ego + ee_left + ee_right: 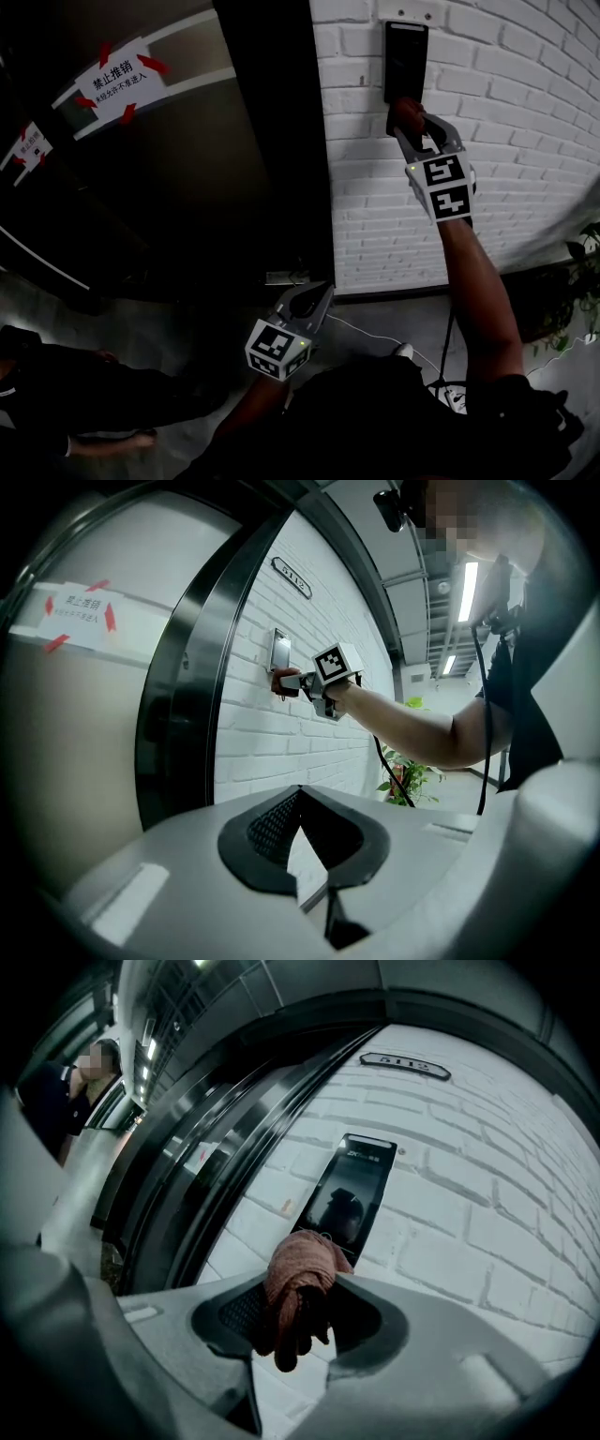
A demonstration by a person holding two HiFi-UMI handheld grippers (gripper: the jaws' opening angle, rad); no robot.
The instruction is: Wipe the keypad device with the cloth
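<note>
Two grippers divide the work: the right gripper [413, 119], upper right of the head view, clenches the cloth [298, 1269] in its fingers at the keypad device's [405, 56] lower edge so wiping can proceed, while the left gripper [317, 292] hangs low, fingers closed, empty.

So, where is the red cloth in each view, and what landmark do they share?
Head view: cloth upper right, in the right tool.
Left gripper view: cloth small, left of centre, far off.
Right gripper view: cloth centre, between the jaws.
Shared landmark: keypad device on the brick wall.
</note>
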